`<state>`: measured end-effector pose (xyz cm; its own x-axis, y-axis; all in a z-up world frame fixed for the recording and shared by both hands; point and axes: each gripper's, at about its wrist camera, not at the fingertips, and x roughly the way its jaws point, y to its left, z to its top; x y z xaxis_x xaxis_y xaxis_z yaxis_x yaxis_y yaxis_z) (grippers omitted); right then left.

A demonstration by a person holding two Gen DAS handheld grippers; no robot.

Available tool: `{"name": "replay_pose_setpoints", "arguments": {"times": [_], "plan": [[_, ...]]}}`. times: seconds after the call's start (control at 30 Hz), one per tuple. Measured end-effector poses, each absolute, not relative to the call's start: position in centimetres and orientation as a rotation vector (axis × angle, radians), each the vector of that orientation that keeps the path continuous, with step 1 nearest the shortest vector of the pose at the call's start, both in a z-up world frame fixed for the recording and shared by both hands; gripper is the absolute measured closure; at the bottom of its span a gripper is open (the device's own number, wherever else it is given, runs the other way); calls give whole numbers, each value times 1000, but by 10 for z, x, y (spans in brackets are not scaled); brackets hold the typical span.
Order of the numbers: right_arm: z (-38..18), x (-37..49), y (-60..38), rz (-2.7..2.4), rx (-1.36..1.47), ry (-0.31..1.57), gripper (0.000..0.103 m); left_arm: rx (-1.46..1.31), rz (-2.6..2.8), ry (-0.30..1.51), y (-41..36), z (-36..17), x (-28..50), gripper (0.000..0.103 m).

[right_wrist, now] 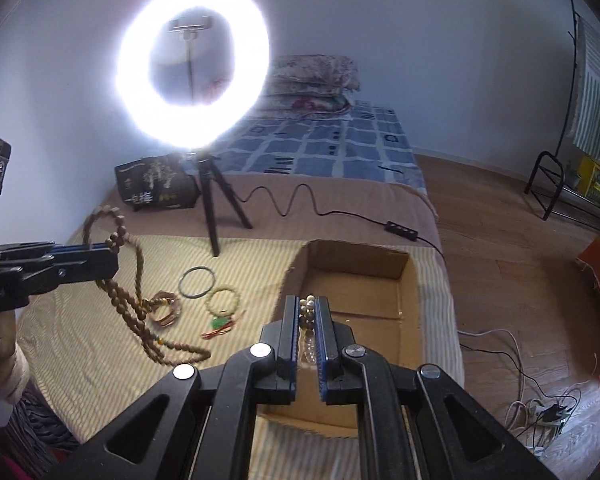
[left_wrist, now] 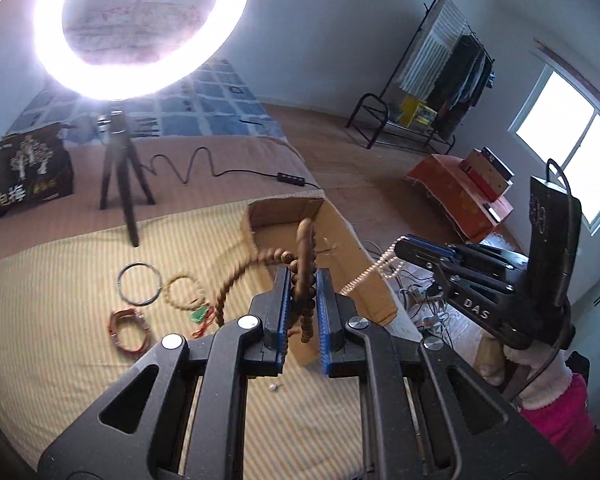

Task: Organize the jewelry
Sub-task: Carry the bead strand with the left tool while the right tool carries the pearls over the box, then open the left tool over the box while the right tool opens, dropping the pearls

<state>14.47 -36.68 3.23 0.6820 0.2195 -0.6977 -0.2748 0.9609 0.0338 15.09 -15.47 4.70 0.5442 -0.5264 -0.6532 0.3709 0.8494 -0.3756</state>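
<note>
Bedroom with pale walls, wood floor (right_wrist: pixel 500 248) and a bed.
A lit ring light (right_wrist: pixel 192 66) on a tripod (right_wrist: pixel 216 208) stands ahead of the right gripper on the bed's brown cover (right_wrist: pixel 340 196); pillows (right_wrist: pixel 316 80) and a blue checked quilt (right_wrist: pixel 332 144) lie beyond it. Right of the left gripper: clothes rack (left_wrist: pixel 444 68), bright window (left_wrist: pixel 572 140).

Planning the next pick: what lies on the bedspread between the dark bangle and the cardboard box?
In the right wrist view, only the pale bead bracelet lies between the dark bangle and the cardboard box.
</note>
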Motion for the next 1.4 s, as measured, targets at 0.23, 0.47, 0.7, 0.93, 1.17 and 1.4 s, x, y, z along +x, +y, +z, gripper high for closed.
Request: {"name": "replay_pose_setpoints", "arguments": {"times": [0.23, 0.47, 0.7, 0.93, 1.17, 1.4], "plan": [[17, 179, -392, 232, -77, 804, 98, -215, -588, 855, -199, 39, 176, 93], [2, 205, -411, 214, -46, 826, 98, -201, -622, 857, -232, 39, 194, 93], [-15, 221, -420, 221, -24, 856, 98, -185, -631, 909, -252, 15, 202, 93], [-24, 224, -424, 213, -9, 862, 72, -182, -649, 997, -257, -14, 205, 92], [-18, 215, -426, 163, -2, 837, 47, -174, -635, 1004, -245, -18, 199, 92], [-2, 190, -421, 133, -5, 790, 21, -143, -605, 962, -214, -9, 185, 80]]}}
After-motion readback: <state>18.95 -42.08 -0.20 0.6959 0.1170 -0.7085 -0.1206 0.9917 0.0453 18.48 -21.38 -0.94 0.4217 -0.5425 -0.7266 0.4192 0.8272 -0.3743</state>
